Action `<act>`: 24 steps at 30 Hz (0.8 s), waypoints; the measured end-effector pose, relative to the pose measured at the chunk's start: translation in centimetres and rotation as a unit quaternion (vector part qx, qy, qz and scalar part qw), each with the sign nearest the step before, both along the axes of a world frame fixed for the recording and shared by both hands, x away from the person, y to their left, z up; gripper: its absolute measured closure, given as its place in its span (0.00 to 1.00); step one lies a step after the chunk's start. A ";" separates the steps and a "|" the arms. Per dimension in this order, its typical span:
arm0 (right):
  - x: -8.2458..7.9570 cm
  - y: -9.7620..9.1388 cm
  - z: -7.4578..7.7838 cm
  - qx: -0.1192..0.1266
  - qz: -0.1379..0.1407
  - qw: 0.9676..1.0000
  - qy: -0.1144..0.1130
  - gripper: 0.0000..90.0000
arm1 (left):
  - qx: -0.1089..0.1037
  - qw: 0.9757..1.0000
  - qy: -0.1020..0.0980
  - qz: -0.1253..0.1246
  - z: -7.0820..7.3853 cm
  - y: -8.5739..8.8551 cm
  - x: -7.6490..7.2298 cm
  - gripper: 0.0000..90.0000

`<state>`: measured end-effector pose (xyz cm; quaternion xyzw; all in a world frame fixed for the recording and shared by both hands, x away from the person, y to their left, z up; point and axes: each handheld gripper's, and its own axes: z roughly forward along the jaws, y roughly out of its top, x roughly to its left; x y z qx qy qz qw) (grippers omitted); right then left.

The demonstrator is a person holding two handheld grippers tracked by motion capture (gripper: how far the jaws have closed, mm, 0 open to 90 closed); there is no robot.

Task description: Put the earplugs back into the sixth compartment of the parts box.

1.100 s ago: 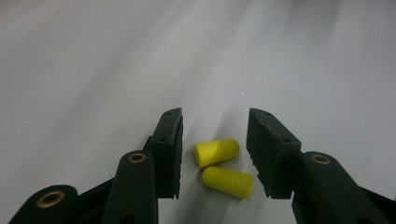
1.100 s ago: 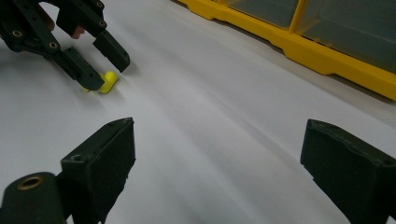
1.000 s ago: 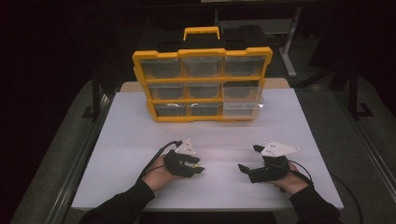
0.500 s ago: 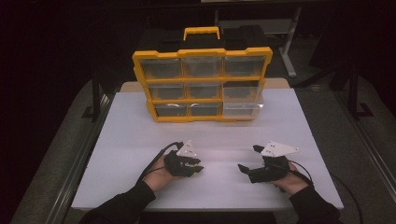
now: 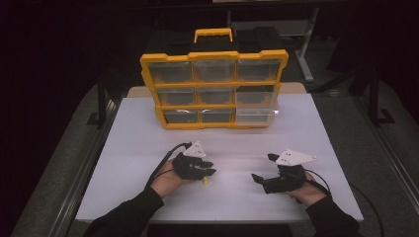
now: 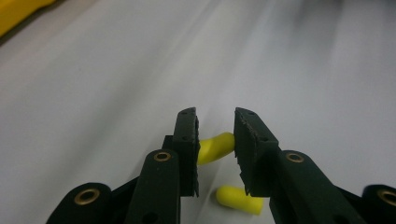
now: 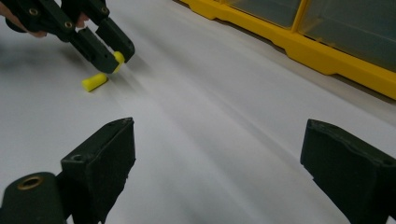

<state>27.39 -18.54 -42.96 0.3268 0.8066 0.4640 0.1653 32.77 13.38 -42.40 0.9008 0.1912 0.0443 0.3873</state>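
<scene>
The left hand-held gripper (image 6: 215, 140), jaws just closing, pinched a small yellow foam earplug (image 6: 215, 146); the right hand-held gripper (image 7: 219, 163) stood spread above the white table (image 5: 316, 133); no writing was legible.

White desk (image 5: 316, 133), lightly loaded.
We see a yellow organiser case (image 5: 213, 90) standing at its far edge and a yellow earplug (image 6: 239, 199) lying near us.

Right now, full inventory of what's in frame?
small yellow foam earplugs: 2; one between the left gripper's jaws, one lying loose on the table just beside it
yellow plastic organiser case with clear drawers: 1, upright at the table's far edge, handle on top
white table: 1, under everything
left gripper: black, jaws have just been closing around an earplug
right gripper: black, open, nothing between its jaws
</scene>
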 end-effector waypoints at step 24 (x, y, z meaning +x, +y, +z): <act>0.0 0.0 0.0 0.002 0.001 1.000 0.001 0.10 | -0.035 0.999 0.000 -0.018 3.6 -0.8 2.2 0.78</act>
